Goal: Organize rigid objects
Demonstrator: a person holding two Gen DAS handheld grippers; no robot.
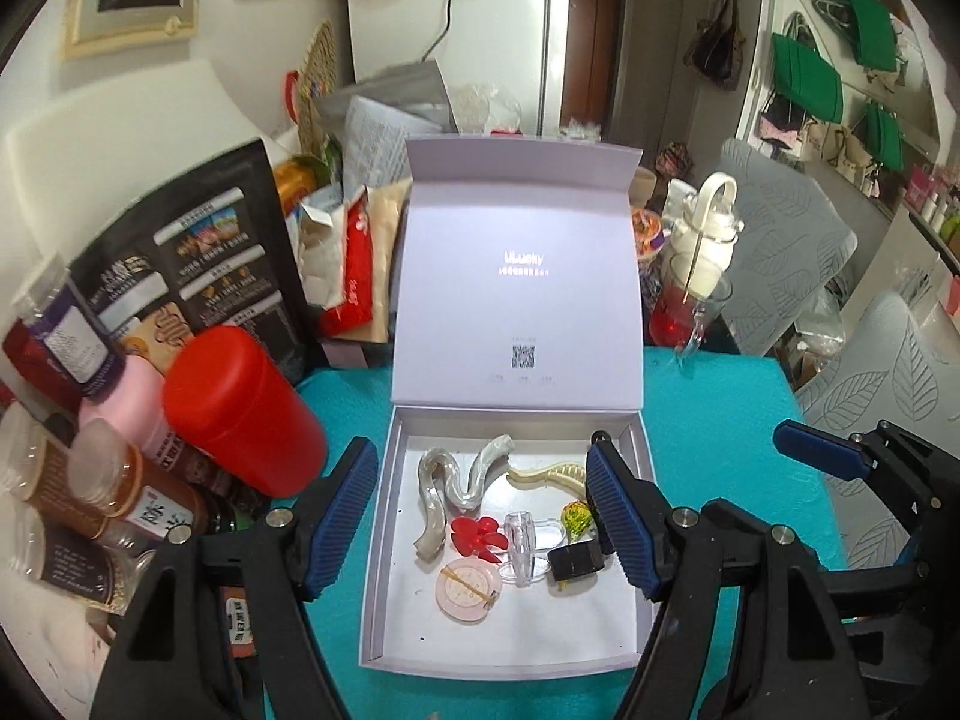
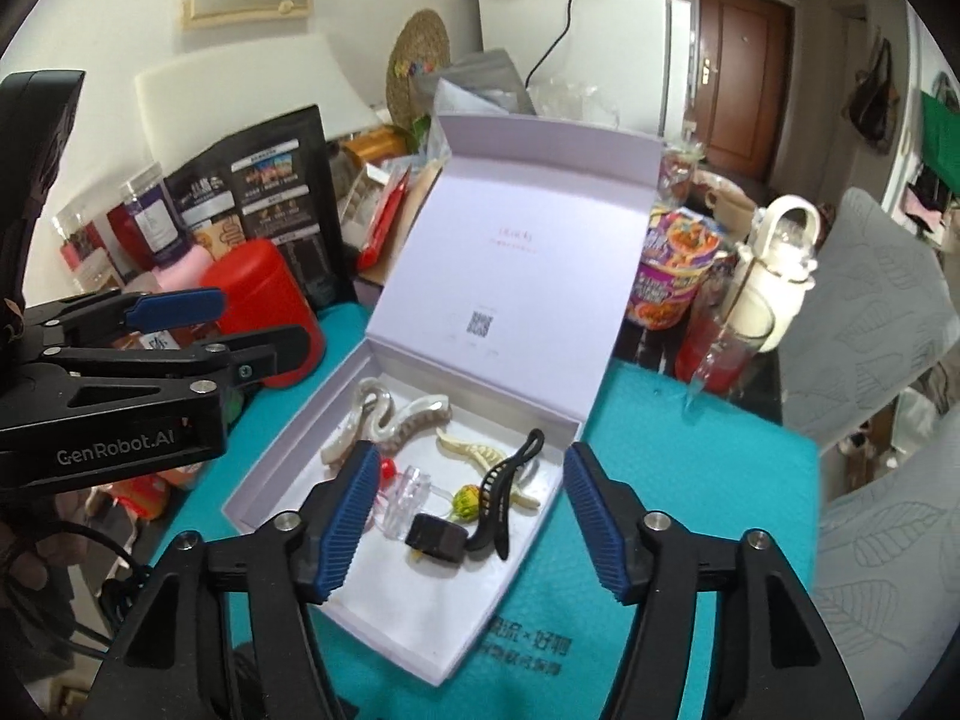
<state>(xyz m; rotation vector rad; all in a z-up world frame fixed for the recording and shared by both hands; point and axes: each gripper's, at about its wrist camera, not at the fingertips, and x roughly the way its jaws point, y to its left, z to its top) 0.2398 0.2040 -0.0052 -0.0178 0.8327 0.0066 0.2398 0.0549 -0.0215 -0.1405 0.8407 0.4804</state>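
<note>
An open white box with its lid up lies on the teal mat. Inside are a pearly wavy hair clip, a cream comb clip, a red flower clip, a clear clip, a pink round disc, a black block, a yellow-green piece and a black claw clip. My left gripper is open and empty above the box. My right gripper is open and empty above the box's near right part.
A red canister, spice jars and a black pouch crowd the left. A glass with red liquid and a white bottle stand behind right. The teal mat lies under the box.
</note>
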